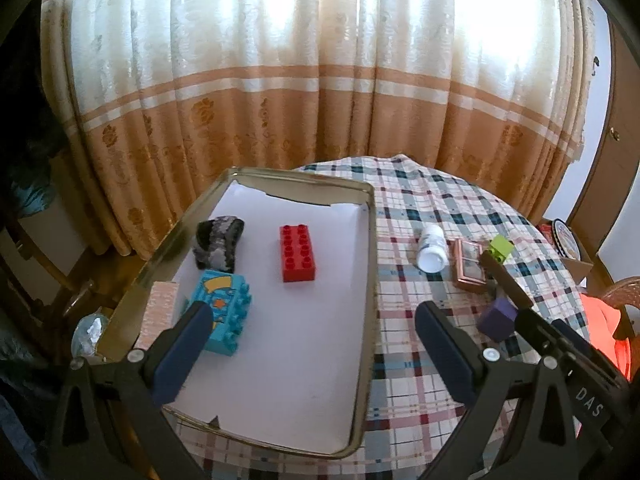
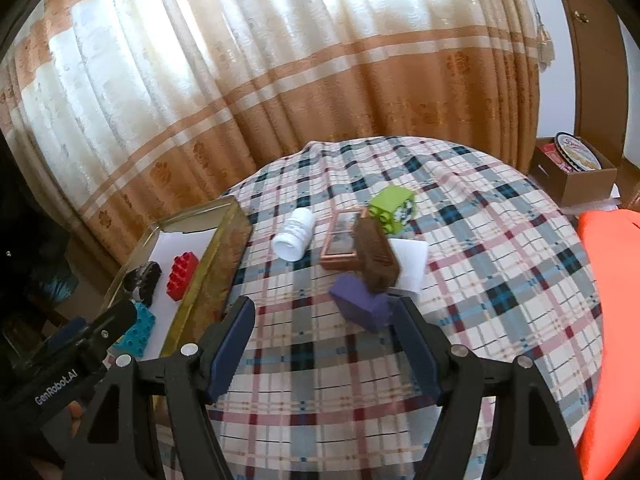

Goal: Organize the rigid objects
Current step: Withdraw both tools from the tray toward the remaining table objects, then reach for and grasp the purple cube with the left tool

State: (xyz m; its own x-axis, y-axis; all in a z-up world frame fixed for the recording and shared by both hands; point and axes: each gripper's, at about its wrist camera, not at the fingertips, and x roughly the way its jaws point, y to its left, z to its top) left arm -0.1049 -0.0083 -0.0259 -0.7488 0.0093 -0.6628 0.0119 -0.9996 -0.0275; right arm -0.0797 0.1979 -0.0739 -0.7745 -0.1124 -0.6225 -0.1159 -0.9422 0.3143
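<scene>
Right claw (image 2: pixel 324 320) gapes, nothing between its pads; purple block (image 2: pixel 362 300) lies just beyond its right finger on the plaid bench (image 2: pixel 500 280). Left claw (image 1: pixel 314 320) also apart, empty, over the tray (image 1: pixel 370 280) holding a red brick (image 1: pixel 297 253).

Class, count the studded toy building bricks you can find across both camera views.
3: red brick and blue brick lie in the tray; green brick sits on the tablecloth. Others may be hidden.
</scene>
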